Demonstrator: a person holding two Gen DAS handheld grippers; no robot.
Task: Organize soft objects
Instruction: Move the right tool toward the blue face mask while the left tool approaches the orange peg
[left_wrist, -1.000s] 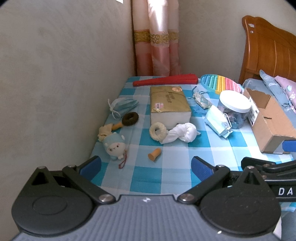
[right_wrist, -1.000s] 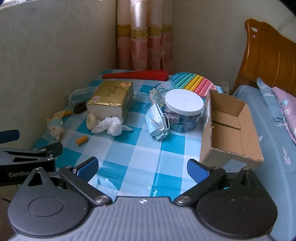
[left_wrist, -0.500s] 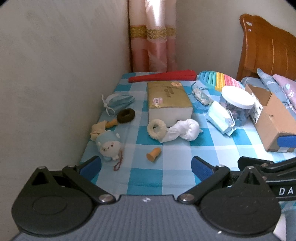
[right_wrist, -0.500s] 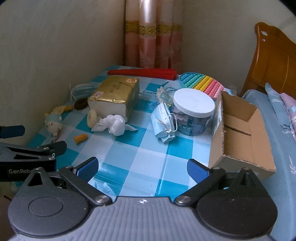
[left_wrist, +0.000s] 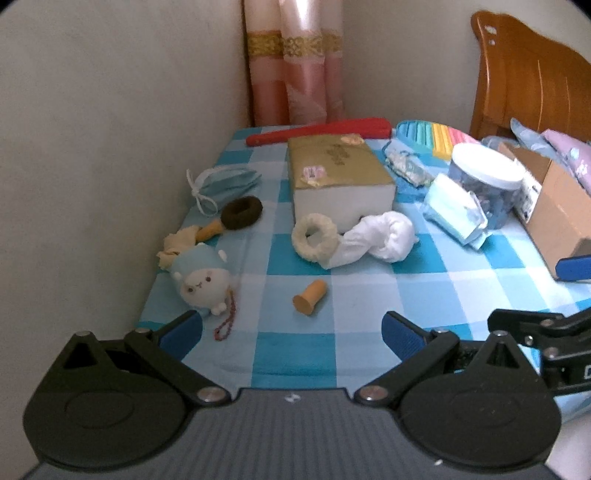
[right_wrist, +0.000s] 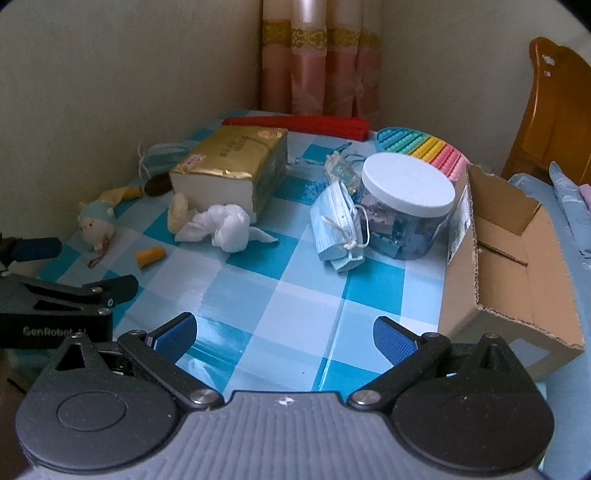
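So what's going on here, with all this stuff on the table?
A person holds two grippers over a checked table, tidying soft things. Both the left gripper and the right gripper are open and hold nothing. The plush toy, scrunchies, white cloth and face masks lie loose on the table. The cardboard box at the right looks empty as far as can be seen, so nothing seems sorted yet.

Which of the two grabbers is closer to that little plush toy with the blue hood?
Left. The plush toy lies just beyond the left gripper, close to its left finger. The right gripper hangs farther right, near the cardboard box. Both are open.
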